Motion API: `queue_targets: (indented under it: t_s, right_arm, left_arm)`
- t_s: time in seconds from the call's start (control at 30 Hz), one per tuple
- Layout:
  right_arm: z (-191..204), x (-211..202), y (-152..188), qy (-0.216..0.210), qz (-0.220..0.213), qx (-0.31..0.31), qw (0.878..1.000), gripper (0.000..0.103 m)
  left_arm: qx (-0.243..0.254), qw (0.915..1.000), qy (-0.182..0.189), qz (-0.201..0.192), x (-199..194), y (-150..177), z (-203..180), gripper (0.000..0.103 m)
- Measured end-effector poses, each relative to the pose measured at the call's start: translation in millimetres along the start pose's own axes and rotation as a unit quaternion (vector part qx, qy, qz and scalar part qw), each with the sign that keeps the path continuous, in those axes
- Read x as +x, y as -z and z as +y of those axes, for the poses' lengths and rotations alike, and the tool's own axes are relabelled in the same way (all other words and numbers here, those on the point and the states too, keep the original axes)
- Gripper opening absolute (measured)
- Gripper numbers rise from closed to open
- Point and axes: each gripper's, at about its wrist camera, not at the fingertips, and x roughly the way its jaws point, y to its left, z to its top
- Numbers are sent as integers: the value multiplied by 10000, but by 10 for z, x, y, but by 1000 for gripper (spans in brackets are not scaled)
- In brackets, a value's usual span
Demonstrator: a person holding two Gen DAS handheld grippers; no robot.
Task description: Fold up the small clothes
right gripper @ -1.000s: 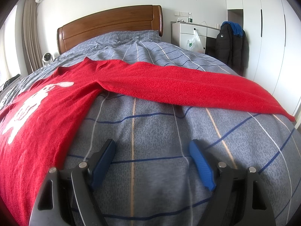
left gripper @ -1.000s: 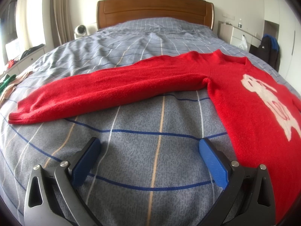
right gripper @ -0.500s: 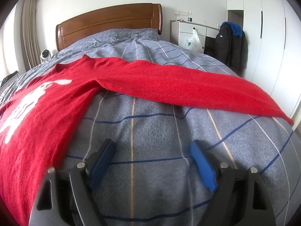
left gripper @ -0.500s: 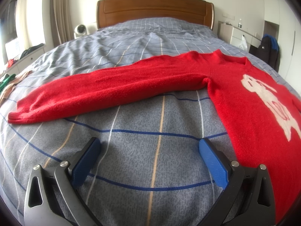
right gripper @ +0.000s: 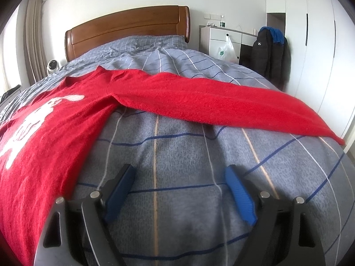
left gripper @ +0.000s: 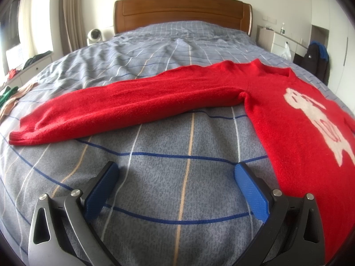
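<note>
You are holding the left gripper [left gripper: 176,182] with its jaws spread wide over bare checked bedspread [left gripper: 155,177], nothing between them. You are holding the right gripper [right gripper: 180,185] the same way, jaws apart and empty. The red sweater [left gripper: 277,115] is lying flat on the bed between them, a sleeve [right gripper: 221,104] stretching out beyond each gripper toward the wooden headboard [left gripper: 182,11].
</note>
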Motion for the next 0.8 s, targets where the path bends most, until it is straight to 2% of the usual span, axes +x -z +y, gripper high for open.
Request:
queue_targets:
  t_s: [0.33,0.4,0.5,0.6,0.67,0.7,0.73,0.77,0.8]
  right_arm:
    - [-12,-17,1,-36,-30,19,10000,83]
    - [-19,-40,-22,-61,75,1,10000,84]
    - [-115,-141,-135,-390,512,135,9978,84]
    - [-444,-419,-241,-792,370,896,9921,84]
    - [-783,-574,-338,-1142,166,1592,9805,84]
    - [-1006,-608,-378,-1345,101,2089,9686,84]
    - [-1202,-605,-392,-1488,110,2546,9555,84]
    - [-1490,-567,-372,-1587,190,3242,9324,84]
    - [-1670,-530,-338,-1580,283,3699,9151,83]
  left_arm:
    - [-18,10000,14,-4,-8,7,-10,103]
    - [-19,10000,16,-4,-12,4,-20,103]
    - [-16,10000,7,-7,-12,5,-23,103]
    - [-19,10000,8,-4,-10,6,-13,103]
    - [-17,10000,4,-5,-12,6,-16,103]
    - [-22,10000,10,-4,-11,6,-12,103]
    - [-22,10000,9,-3,-11,7,-12,103]
    - [-19,10000,5,0,-12,5,-20,103]
    - [-18,10000,4,-1,-12,6,-19,103]
